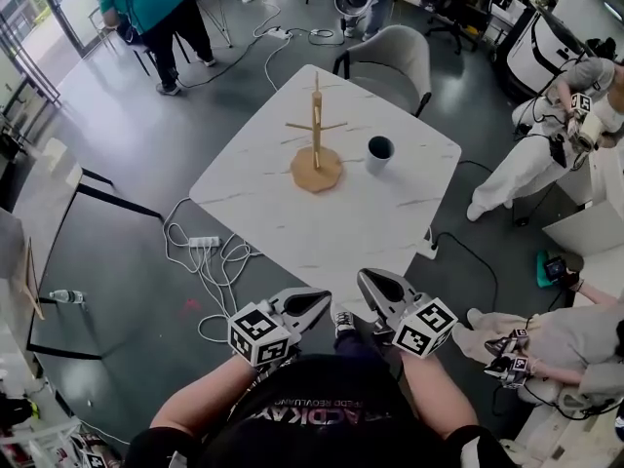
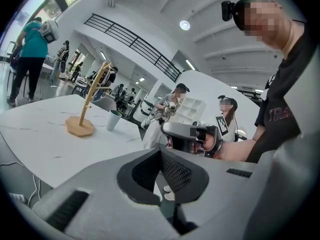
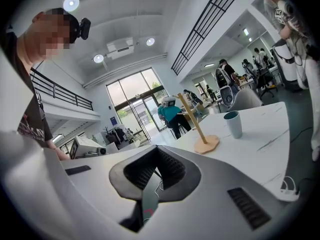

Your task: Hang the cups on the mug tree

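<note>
1. Left gripper: close in at 11 o'clock, held over the table's near edge. The jaws are closed tip to tip with nothing between them.
2. Right gripper: close in at 1 o'clock, just beside the left one. The jaws are fully closed and hold nothing.
3. Table: white, marble-patterned top at 12 o'clock, set corner-on to the wearer.
4. Power strip: on the grey floor at 11 o'clock, just off the table's left edge, with loops of white cable round it.
5. Mug tree: pale wood at 12 o'clock, on the far half of the table. It stands upright on an eight-sided base.
6. Cup: teal, upright on the table with its mouth up. It sits at 3 o'clock of the mug tree's base, near it but not touching.
7. Chair: grey and padded, at 12 o'clock beyond the table's far edge.
8. Person in white: at 1 o'clock, well off to the right of the table.
9. Person in a teal shirt: farthest, at 11 o'clock, near the glass doors.
</note>
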Tool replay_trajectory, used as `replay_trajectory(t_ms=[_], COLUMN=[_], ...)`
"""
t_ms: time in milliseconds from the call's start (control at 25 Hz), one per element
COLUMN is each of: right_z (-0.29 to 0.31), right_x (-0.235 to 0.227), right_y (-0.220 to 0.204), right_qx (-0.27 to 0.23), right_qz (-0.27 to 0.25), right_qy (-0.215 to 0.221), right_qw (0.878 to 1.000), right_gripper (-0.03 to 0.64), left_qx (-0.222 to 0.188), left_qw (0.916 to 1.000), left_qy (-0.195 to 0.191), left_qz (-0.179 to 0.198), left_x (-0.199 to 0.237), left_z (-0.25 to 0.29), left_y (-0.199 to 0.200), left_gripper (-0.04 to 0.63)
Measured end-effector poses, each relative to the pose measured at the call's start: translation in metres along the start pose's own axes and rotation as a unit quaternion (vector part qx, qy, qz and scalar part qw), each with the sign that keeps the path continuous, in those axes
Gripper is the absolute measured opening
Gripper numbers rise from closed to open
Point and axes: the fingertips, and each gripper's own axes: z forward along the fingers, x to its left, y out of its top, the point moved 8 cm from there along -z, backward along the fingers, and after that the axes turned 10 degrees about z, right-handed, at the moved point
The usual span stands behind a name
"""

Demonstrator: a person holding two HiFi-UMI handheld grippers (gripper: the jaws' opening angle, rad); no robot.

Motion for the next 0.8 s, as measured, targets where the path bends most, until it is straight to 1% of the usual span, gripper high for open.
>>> replay_trajectory(t_ms=[200, 640, 800], right_z=[0.001, 0.016, 0.020], right_x=[-0.020, -0.072, -0.092], right_y=[0.014, 0.035, 0.044], right_qx=[0.000, 0.002, 0.005], right_qz=[0.005, 0.001, 0.008], right_qy=[-0.005, 0.012, 0.013], right_qw=[1.000, 1.000, 1.000], right_gripper=[0.009, 0.011, 0.011], left_qx=[0.008, 0.020, 0.024], left_qw=[0.9999, 0.9991, 0.9987], left_qy=[0.006, 0.037, 0.045], left_qz=[-0.004, -0.010, -0.008], left_x=[0.004, 0.024, 0.029], left_z=[0.011, 0.040, 0.056], left_y=[0.004, 0.007, 0.010], left_gripper=[-0.003, -0.003, -0.003])
